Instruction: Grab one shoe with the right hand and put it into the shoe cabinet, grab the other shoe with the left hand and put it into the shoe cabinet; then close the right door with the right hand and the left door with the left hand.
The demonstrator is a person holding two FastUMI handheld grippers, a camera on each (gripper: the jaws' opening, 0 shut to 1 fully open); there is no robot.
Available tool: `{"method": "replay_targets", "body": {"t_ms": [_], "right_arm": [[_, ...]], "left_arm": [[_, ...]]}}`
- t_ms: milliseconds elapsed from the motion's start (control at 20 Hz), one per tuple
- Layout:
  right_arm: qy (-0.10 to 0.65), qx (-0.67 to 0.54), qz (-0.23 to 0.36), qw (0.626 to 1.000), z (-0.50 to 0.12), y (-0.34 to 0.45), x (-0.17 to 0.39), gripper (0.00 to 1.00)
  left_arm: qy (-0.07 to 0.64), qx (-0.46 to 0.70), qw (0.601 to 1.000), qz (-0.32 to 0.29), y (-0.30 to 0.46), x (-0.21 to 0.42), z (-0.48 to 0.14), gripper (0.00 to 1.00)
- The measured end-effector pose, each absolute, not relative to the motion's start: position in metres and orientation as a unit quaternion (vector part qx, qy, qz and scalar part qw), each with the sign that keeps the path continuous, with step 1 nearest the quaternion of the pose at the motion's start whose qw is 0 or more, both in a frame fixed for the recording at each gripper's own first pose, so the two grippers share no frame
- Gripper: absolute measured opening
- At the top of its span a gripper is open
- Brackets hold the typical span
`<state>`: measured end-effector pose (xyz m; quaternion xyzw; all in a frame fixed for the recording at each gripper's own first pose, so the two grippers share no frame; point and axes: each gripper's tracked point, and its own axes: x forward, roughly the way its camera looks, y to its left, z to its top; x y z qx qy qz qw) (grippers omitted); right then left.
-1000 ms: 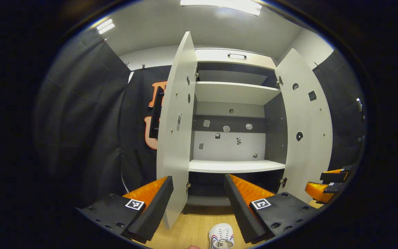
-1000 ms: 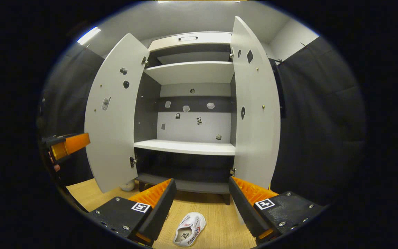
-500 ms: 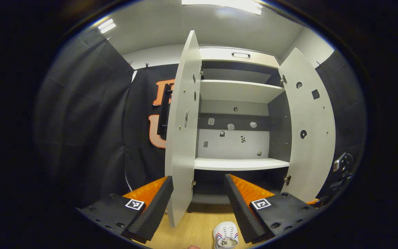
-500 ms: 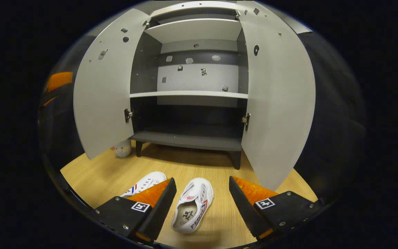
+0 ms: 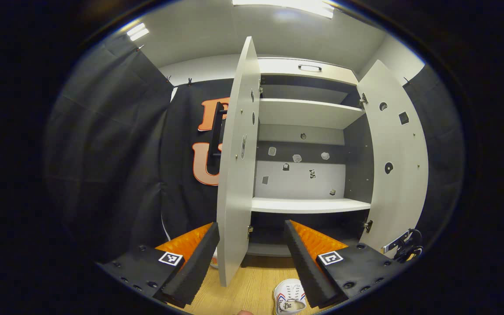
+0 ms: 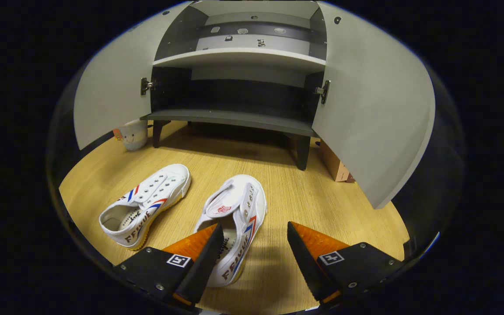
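Right gripper view, shoe point(image 6: 234, 218) between open jaws

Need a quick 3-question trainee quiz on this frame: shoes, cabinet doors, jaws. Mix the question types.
1. True or false: both cabinet doors, the left door and the right door, stand open.
2. How many shoes lie on the floor in the right gripper view? A) none B) one C) two
3. Fill in: the jaws of the right gripper are ____ above the nearer shoe, with nothing held.

Key
1. True. Both doors swing outward, and the bottom shelf looks bare.
2. C. The nearer shoe and the other shoe lie side by side, apart.
3. Open. The left gripper is open too.
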<state>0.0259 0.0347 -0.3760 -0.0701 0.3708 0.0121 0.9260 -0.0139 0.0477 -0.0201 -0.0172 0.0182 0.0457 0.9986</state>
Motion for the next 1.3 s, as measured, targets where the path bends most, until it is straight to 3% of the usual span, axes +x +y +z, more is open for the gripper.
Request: {"method": "replay_targets", "body": {"t_ms": [350,400,550,600,700,950,1000,1300], "right_arm": [[0.372,-0.064,0.033,0.926,-0.409,0.043,0.061,0.63],[0.371,-0.069,0.023,0.926,-0.413,0.038,0.064,0.49],[0.35,-0.068,0.005,0.934,-0.416,0.026,0.072,0.25],[0.346,-0.062,0.004,0.936,-0.415,0.02,0.071,0.14],[0.343,-0.041,0.007,0.938,-0.416,0.019,0.071,0.04],[0.319,-0.035,0.03,0.947,-0.395,0.029,0.065,0.0],[0.31,-0.035,0.039,0.949,-0.383,0.034,0.063,0.0],[0.216,-0.017,0.07,0.974,-0.267,0.071,0.076,0.0]], "left_arm": [[0.027,-0.013,0.999,0.043,0.045,-0.015,-0.024,0.96],[0.028,-0.012,0.999,0.043,0.044,-0.016,-0.024,0.96],[0.029,-0.008,0.999,0.04,0.038,-0.02,-0.023,0.94],[0.031,-0.006,0.999,0.039,0.037,-0.021,-0.024,0.99],[0.037,-0.001,0.999,0.034,0.032,-0.023,-0.027,0.94],[0.034,0.004,0.999,0.026,0.023,-0.026,-0.023,0.99],[0.032,0.002,0.999,0.024,0.021,-0.027,-0.023,0.96],[0.033,-0.009,0.999,0.012,0.013,-0.023,-0.028,0.96]]}}
